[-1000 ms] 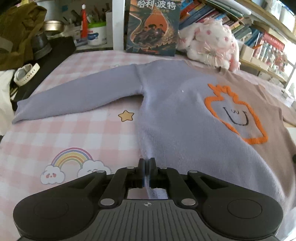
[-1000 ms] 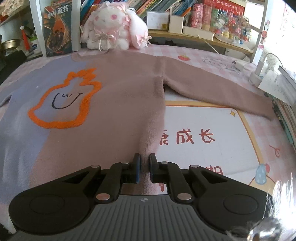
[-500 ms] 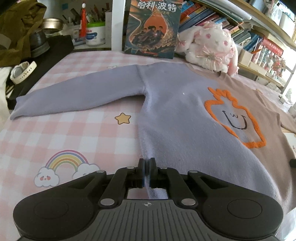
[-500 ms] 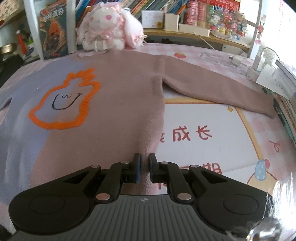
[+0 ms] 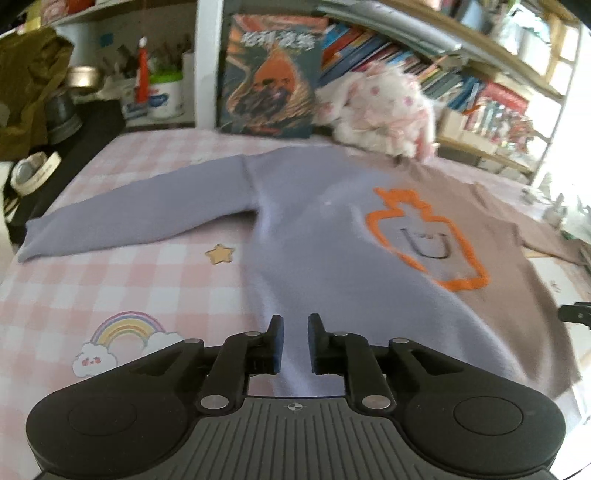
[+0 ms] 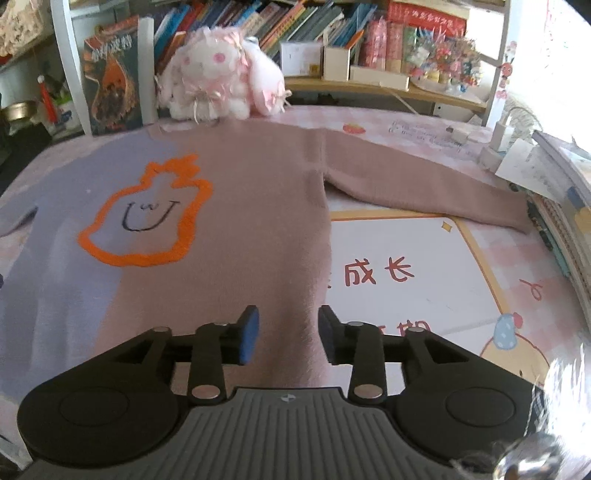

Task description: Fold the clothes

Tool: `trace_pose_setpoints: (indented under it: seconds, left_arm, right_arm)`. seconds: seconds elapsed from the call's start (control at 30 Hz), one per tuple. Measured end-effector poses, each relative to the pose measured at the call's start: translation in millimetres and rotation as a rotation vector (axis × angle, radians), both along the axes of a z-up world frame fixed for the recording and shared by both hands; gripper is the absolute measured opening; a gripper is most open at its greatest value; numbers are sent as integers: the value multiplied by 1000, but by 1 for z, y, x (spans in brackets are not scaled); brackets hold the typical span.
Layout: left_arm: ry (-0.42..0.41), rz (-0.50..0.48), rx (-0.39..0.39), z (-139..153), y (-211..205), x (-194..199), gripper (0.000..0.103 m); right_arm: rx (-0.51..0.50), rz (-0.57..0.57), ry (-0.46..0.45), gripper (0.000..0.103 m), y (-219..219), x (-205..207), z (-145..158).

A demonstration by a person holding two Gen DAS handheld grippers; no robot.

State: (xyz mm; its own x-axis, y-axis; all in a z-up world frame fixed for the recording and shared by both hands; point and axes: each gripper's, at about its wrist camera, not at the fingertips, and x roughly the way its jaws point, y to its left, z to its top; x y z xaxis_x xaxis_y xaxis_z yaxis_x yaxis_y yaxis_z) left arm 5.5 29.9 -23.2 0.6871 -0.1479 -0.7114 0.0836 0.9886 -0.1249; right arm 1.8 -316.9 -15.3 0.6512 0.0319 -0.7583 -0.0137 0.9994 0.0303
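I saw the sweater [image 5: 317, 236] lying flat and face up on the desk [image 5: 122, 280], its lavender half toward my left and its brown half [image 6: 258, 206] toward my right, both sleeves spread outward. An orange outlined figure [image 6: 147, 218] with a small drawn face sat across the line where the two colours met. My left gripper [image 5: 293, 343] hovered at the hem on the lavender side, its jaws parted by a narrow gap with the cloth showing between them but nothing pinched. My right gripper [image 6: 288, 334] stood at the hem on the brown side, its jaws set wider apart and likewise holding nothing. The desk wore a pink checked cover with a rainbow print [image 5: 125, 332] and a star [image 5: 220, 254] beside the lavender sleeve [image 5: 140, 210]. Near the collar a white and pink plush rabbit [image 6: 221, 81] sat by an upright book [image 5: 271, 77], with crowded bookshelves [image 6: 369, 33] behind.
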Motion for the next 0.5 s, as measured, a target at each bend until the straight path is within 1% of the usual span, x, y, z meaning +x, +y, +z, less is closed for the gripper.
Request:
trace_pose_setpoints:
  seconds: [0.07,0.1,0.13,0.17,0.23,0.27,0.33,0.37,0.43,0.5]
  left_arm:
    - [-11,-12,-2,3,-5,-5,17]
    - [-15,-13,-3,4,-7,-8,17]
    - [-18,-16,-5,5,-9,-10,20]
    - [-22,-21,-4,6,-10,-13,22]
    - [-32,-29,7,8,-13,-19,33]
    - [-37,-31,13,9,-14,-22,35]
    - [-44,-30,26,10,-16,-28,51]
    - [-50,-24,32,11,-18,-31,55]
    - [-57,-8,45,13,-20,-35,78]
    - [-57,10,57,13,-24,-38,84]
  right_arm:
    - [1,-15,-11,44,5,-7,4]
    - [3,-23,-17,50,8,-11,6]
    - [4,-31,-22,55,11,-15,8]
    - [5,-40,-28,58,13,-19,9]
    - [8,-56,-39,70,19,-27,13]
    - [3,-61,-43,72,22,-31,13]
    - [-13,-69,-51,80,26,-39,14]
    - [-22,-76,-54,82,28,-41,14]
    - [-32,-87,-62,87,29,-48,14]
    - [-40,-92,-64,91,30,-52,13]
